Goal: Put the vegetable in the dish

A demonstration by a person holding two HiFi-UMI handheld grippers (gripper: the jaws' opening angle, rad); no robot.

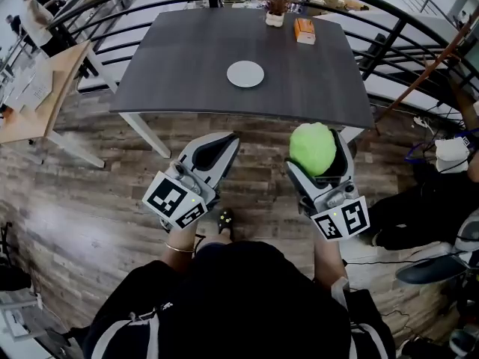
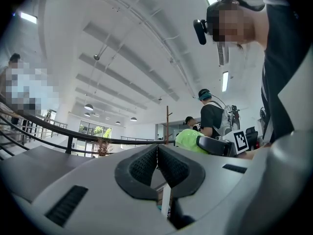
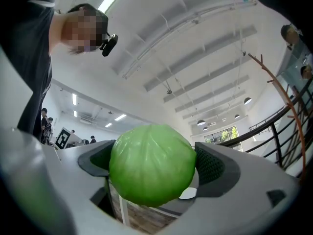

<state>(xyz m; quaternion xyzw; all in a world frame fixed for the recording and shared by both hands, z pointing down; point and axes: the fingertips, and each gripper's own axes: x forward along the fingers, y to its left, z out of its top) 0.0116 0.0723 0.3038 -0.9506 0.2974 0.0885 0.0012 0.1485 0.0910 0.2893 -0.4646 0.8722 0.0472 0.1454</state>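
Note:
A round green cabbage (image 1: 313, 147) (image 3: 151, 164) sits clamped between the jaws of my right gripper (image 1: 317, 154) (image 3: 152, 166), held in the air just short of the table's near edge. The same cabbage (image 2: 188, 141) shows at the right in the left gripper view. My left gripper (image 1: 218, 151) (image 2: 157, 164) is shut with its pads pressed together and nothing between them, level with the right one. A small white dish (image 1: 245, 74) lies flat near the middle of the dark grey table (image 1: 179, 58), well ahead of both grippers. A sliver of the dish (image 3: 187, 194) peeks under the cabbage.
A small potted plant (image 1: 275, 6) and an orange box (image 1: 304, 31) stand at the table's far edge. A black railing (image 1: 404, 28) curves around behind and to the right. A wooden desk (image 1: 45, 88) stands at the left, people beyond it. Wood floor (image 1: 90, 200) lies below.

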